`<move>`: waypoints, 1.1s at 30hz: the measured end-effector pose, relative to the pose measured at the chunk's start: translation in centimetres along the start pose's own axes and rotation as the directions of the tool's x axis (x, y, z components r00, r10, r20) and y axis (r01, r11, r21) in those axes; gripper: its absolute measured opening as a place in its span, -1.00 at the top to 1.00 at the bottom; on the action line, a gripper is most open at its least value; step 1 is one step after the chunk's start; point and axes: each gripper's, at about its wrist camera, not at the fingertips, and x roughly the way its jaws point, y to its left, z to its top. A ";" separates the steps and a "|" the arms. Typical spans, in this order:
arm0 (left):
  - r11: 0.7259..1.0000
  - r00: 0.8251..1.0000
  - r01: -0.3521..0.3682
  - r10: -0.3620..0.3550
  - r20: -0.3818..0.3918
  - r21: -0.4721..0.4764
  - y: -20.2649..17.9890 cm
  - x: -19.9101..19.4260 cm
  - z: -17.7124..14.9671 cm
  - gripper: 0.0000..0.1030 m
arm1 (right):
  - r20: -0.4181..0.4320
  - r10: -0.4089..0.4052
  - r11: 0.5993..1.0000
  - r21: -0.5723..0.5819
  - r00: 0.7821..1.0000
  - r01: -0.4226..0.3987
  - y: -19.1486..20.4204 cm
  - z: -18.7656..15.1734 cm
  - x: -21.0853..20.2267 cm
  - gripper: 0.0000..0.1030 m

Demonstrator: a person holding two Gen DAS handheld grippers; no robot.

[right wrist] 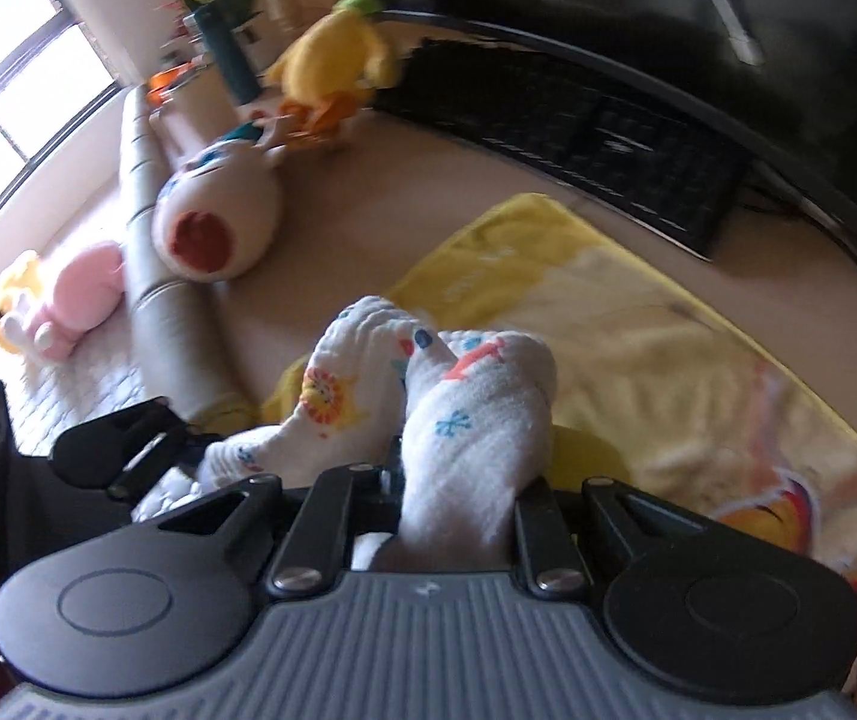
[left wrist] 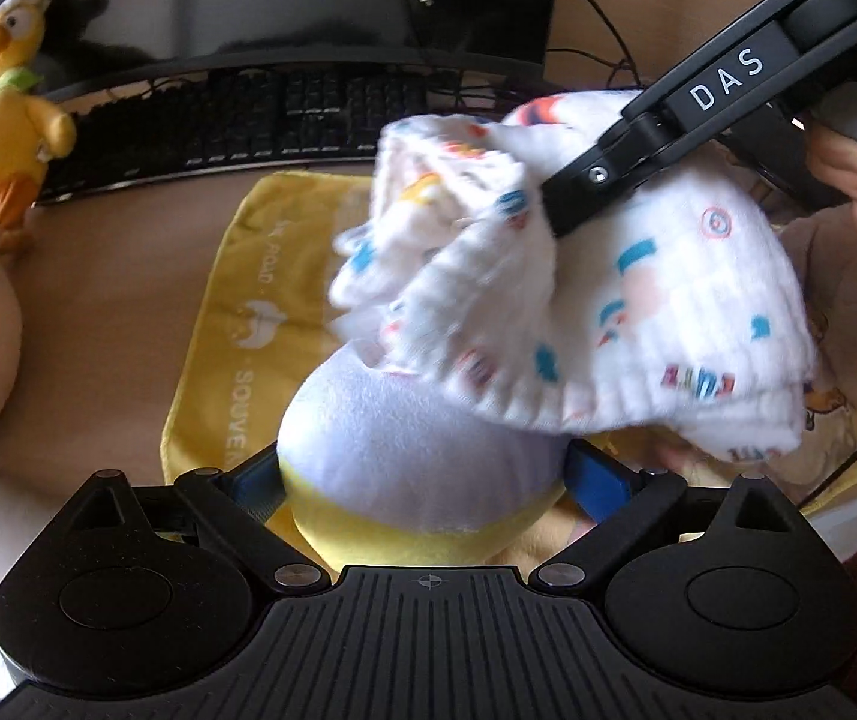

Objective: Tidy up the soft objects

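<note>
While my left tool [left wrist: 422, 474] grips a white-and-yellow plush ball [left wrist: 422, 456] between wide-spread jaws over the yellow towel [left wrist: 284, 252] on the bench, my right tool [right wrist: 455, 480] is clenched on a printed white muslin cloth [right wrist: 464, 420], bunched just above that ball.

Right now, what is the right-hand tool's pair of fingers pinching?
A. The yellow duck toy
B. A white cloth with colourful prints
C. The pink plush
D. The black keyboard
B: in the right wrist view the right gripper is shut on the white printed cloth, which bunches up between its fingers; the left wrist view shows the same cloth hanging from it.
</note>
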 end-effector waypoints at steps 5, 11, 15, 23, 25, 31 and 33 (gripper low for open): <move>0.995 0.998 -0.035 0.031 0.046 0.090 -0.7 0.2 1.3 -0.91 | 0.012 -0.071 0.994 0.079 0.997 0.070 -3.0 -0.8 -0.8 0.70; 0.979 0.996 -0.067 0.054 0.073 0.191 -0.9 0.5 2.7 -0.91 | 0.002 -0.217 0.972 0.090 0.976 0.216 -4.7 -0.2 -1.6 0.70; 0.976 0.998 -0.058 0.049 0.047 0.211 -0.9 0.6 1.6 -0.91 | 0.075 -0.190 0.982 0.027 0.979 0.189 -2.7 2.4 -3.3 0.70; 0.975 0.998 -0.051 0.055 -0.012 0.214 -1.0 0.7 -0.7 -0.92 | 0.065 0.074 0.992 -0.102 0.995 -0.068 4.5 7.0 0.3 0.70; 0.977 0.998 -0.056 0.061 -0.020 0.207 -1.1 0.8 -1.2 -0.93 | -0.003 0.100 0.989 -0.105 0.995 -0.100 5.6 7.1 3.3 0.70; 0.988 0.999 -0.042 0.045 -0.022 0.149 -0.4 1.2 -1.0 -0.94 | -0.122 0.008 0.998 -0.066 0.993 -0.016 4.1 5.7 8.4 0.70; 0.990 0.999 -0.031 0.034 -0.019 0.140 -0.3 1.2 -0.5 -0.94 | -0.108 -0.013 1.000 -0.025 0.994 0.010 2.2 5.6 7.4 0.70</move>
